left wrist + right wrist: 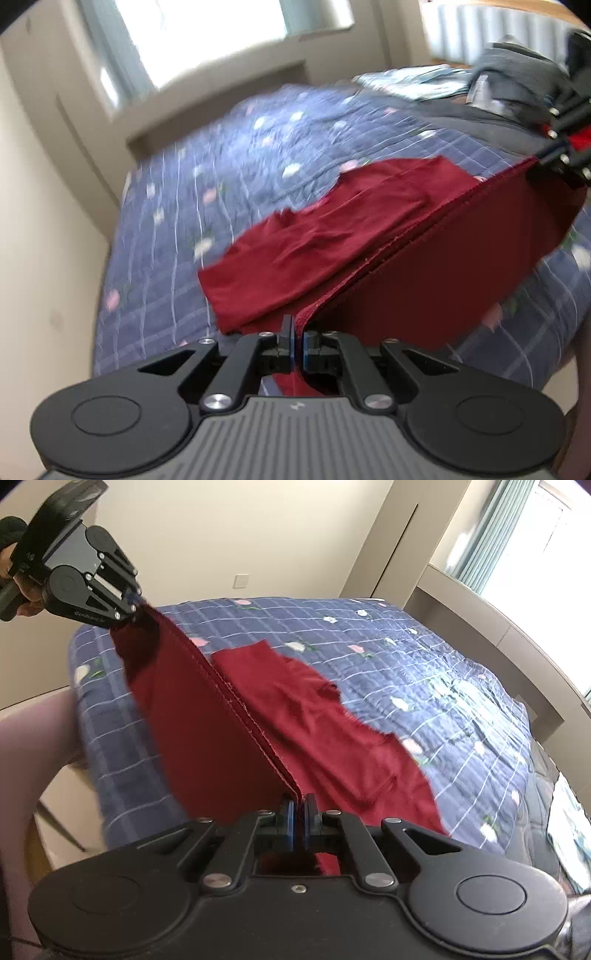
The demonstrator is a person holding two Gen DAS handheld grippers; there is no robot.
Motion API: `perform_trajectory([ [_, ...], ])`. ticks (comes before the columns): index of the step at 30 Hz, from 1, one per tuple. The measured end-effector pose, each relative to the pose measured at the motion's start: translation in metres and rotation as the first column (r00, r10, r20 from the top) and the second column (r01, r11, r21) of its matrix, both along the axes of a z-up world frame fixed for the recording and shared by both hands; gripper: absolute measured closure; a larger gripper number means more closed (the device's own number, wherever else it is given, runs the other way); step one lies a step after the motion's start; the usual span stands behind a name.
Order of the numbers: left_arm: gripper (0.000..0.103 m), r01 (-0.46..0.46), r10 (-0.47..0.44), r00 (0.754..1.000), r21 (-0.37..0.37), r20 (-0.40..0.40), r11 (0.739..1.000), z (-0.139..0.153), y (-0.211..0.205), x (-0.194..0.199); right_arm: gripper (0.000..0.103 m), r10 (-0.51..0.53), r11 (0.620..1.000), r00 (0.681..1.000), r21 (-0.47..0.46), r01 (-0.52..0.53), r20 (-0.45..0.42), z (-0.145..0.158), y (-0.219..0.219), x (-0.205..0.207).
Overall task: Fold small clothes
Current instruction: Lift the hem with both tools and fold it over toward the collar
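A dark red garment (pixel 332 236) is lifted above the blue quilted bed (pixel 207 173), its hemmed edge pulled taut between both grippers. My left gripper (pixel 297 332) is shut on one end of that edge. My right gripper (pixel 299 805) is shut on the other end of the red garment (pixel 314 716). In the left wrist view the right gripper (pixel 543 157) shows at the upper right, pinching the cloth. The right wrist view has the left gripper (pixel 135 603) at the upper left, held by a hand. The garment's far part trails down onto the bed (pixel 424 664).
A grey garment (pixel 517 74) and a light patterned cloth (pixel 413 79) lie at the bed's far end. A window (pixel 207 33) and a beige ledge (pixel 491 631) run along one side. A pale pink chair (pixel 37 738) stands by the bed's corner.
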State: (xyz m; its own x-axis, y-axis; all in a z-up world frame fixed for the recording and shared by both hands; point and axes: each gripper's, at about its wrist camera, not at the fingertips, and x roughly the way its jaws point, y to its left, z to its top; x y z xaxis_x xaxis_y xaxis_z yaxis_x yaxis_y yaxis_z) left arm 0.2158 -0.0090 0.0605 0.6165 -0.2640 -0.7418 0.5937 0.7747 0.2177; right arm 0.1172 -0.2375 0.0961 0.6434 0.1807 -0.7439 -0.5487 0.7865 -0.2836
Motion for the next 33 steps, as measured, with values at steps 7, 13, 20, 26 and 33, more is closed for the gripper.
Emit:
perform_trajectory([
  [7,0.100,-0.034,0.033,0.997,-0.010,-0.071,0.999,-0.010,-0.018,0.103,0.099,-0.011,0.999,1.000,-0.044,0.011,0.002,-0.015,-0.015,0.085],
  [13,0.100,-0.025,0.025,0.996,0.000,-0.089,1.000,-0.020,-0.051,0.174,0.099,-0.067,0.997,0.998,-0.035,0.067,-0.011,-0.041,-0.040,0.153],
  [20,0.100,-0.041,0.039,0.990,-0.010,-0.137,0.999,-0.043,-0.071,0.251,0.099,-0.094,0.995,0.996,-0.034,0.094,-0.005,-0.067,-0.058,0.219],
  [26,0.098,-0.087,0.084,0.976,-0.004,-0.203,0.996,-0.082,-0.077,0.299,0.098,-0.118,0.993,0.993,-0.031,0.117,-0.016,-0.096,-0.061,0.269],
  [33,0.091,-0.099,0.091,0.964,-0.020,-0.250,0.995,-0.116,-0.073,0.321,0.097,-0.144,0.989,0.989,-0.029,0.143,-0.029,-0.132,-0.064,0.295],
])
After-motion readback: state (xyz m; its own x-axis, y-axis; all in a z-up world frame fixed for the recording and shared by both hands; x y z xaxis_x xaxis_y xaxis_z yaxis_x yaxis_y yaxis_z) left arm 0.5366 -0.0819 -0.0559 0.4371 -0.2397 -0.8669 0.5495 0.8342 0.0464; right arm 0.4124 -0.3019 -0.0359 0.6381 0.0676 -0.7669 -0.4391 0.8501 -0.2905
